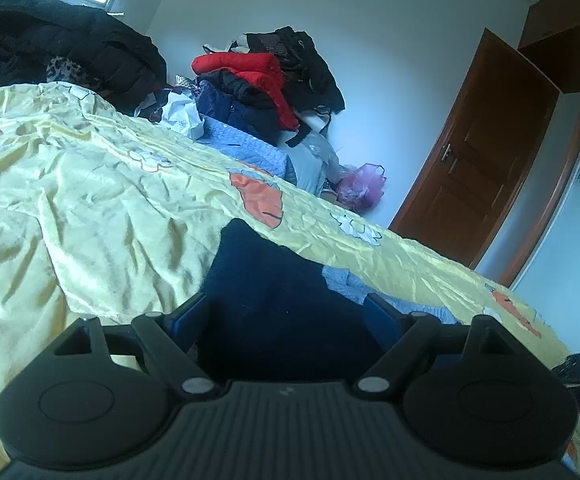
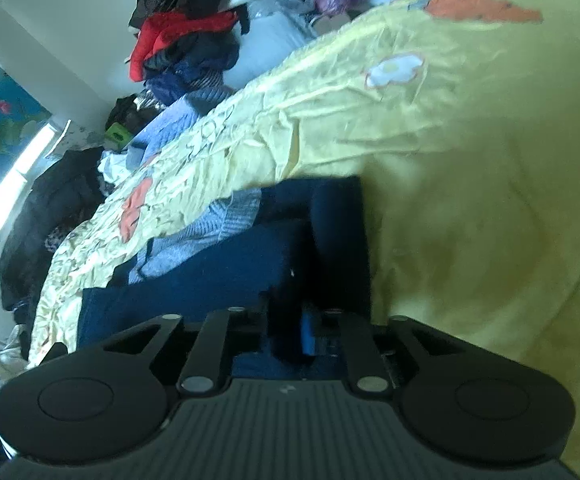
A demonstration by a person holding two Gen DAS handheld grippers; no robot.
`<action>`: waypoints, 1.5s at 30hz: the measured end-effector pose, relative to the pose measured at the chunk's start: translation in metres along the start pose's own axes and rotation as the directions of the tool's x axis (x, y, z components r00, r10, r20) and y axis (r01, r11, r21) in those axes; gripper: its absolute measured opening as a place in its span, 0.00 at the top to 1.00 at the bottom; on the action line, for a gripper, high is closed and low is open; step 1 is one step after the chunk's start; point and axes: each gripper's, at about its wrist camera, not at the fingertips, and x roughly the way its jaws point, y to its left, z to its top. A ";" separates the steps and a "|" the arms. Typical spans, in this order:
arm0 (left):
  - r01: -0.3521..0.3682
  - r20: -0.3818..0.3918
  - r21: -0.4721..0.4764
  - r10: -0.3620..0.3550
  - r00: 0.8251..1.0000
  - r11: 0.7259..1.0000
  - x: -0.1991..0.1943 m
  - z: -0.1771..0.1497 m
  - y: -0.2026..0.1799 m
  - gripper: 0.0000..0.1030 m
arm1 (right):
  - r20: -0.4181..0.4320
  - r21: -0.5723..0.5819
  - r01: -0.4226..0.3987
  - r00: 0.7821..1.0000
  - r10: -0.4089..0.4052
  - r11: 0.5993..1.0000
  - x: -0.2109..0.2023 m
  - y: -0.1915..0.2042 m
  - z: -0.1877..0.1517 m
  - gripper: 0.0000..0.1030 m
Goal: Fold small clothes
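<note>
left gripper (image 1: pixel 285 312) gapes wide over navy garment (image 1: pixel 265 280); right gripper (image 2: pixel 302 328) narrowly parted around its fold.

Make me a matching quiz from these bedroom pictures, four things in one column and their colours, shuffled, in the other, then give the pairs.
Things:
1. crumpled bed sheet with carrot prints
2. small folded garment lying on the sheet
3. puffy jacket on the clothes pile by the wall
4. open wooden door

Colours:
A. red
B. brown
C. pale yellow
D. dark navy blue

Pairs: 1-C, 2-D, 3-A, 4-B
</note>
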 end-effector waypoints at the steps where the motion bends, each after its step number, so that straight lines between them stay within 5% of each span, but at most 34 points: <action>1: 0.001 -0.004 0.013 -0.001 1.000 1.000 0.000 0.000 -0.002 0.18 | 0.033 -0.015 0.030 0.999 -0.030 0.999 -0.006 0.004 -0.001 0.73; 5: 0.029 -0.024 0.153 -0.025 0.999 0.988 0.002 -0.005 -0.023 0.18 | 0.223 -0.203 0.143 0.970 -0.096 0.969 -0.027 0.045 -0.016 0.72; 10: 0.025 -0.040 0.314 -0.014 0.999 0.949 0.003 -0.014 -0.048 0.18 | 0.146 -0.339 0.138 0.985 -0.092 0.931 0.006 0.080 -0.041 0.66; 12: 0.028 -0.047 0.310 -0.014 0.999 0.950 0.004 -0.013 -0.047 0.18 | 0.129 -0.353 0.178 0.982 -0.141 0.918 0.023 0.078 -0.046 0.66; 17: 0.043 -0.104 0.293 -0.012 0.994 0.955 0.012 -0.012 -0.045 0.18 | 0.157 -0.292 0.140 0.983 -0.097 0.946 0.022 0.053 -0.045 0.79; 21: 0.043 -0.112 0.309 -0.008 0.994 0.950 0.013 -0.013 -0.047 0.18 | 0.148 -0.308 0.156 0.982 -0.115 0.939 0.019 0.055 -0.046 0.79; 23: 0.040 -0.115 0.317 -0.004 0.993 0.948 0.013 -0.013 -0.048 0.18 | 0.170 -0.287 0.171 0.978 -0.125 0.943 0.010 0.063 -0.047 0.68; 28: 0.040 -0.119 0.330 -0.001 0.993 0.943 0.014 -0.014 -0.049 0.18 | 0.199 -0.321 0.149 0.976 -0.087 0.935 0.006 0.082 -0.054 0.60; 37: 0.040 -0.130 0.324 0.003 0.991 0.945 0.016 -0.012 -0.048 0.18 | 0.159 -0.300 0.160 0.980 -0.116 0.941 0.017 0.067 -0.058 0.65; 45: 0.027 -0.176 0.340 0.035 0.984 0.940 0.025 -0.013 -0.051 0.18 | 0.192 -0.352 0.193 0.972 -0.131 0.916 0.012 0.071 -0.072 0.58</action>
